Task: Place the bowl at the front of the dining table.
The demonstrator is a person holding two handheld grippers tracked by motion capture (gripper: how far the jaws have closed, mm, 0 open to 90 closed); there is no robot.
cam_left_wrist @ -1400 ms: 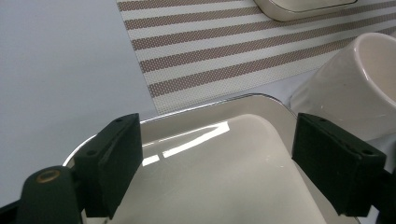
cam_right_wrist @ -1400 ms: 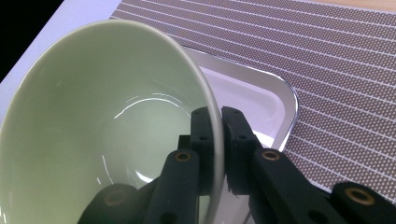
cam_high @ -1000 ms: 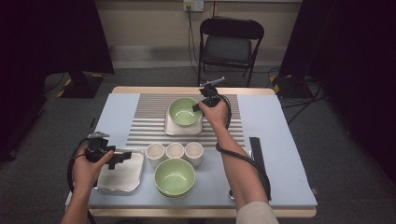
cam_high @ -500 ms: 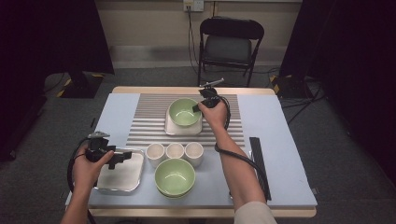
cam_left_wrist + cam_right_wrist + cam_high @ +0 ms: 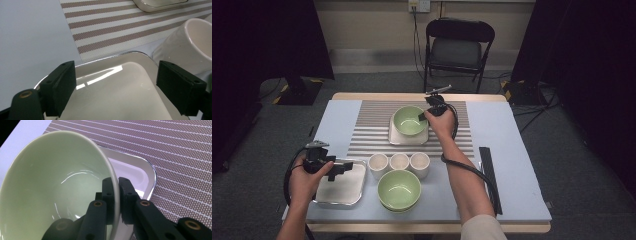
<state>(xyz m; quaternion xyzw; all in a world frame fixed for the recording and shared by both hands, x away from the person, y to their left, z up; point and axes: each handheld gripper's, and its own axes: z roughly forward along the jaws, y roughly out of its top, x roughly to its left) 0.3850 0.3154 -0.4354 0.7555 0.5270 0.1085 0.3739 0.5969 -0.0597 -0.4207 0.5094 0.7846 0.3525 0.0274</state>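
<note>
Dim room, pale blue table (image 5: pixel 512 150) with striped placemat (image 5: pixel 372 130). Far square white tray (image 5: pixel 398 137) carries glazed pale green ceramic bowl (image 5: pixel 408 120). Right gripper (image 5: pixel 117 195) clamped on bowl rim, one jaw inside, one outside. Bowl likely rigid, slick, chippable, weighty: rim pinch risks tipping. Left gripper (image 5: pixel 115 87) spread wide above near steel tray (image 5: pixel 120 95), holding nothing.

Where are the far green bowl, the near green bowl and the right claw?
far green bowl (image 5: pixel 408 120), high view, inner wall.
near green bowl (image 5: pixel 399 189), high view, inside bottom.
right claw (image 5: pixel 117 195), right gripper view, between its tips, shut on the far green bowl's rim.
</note>
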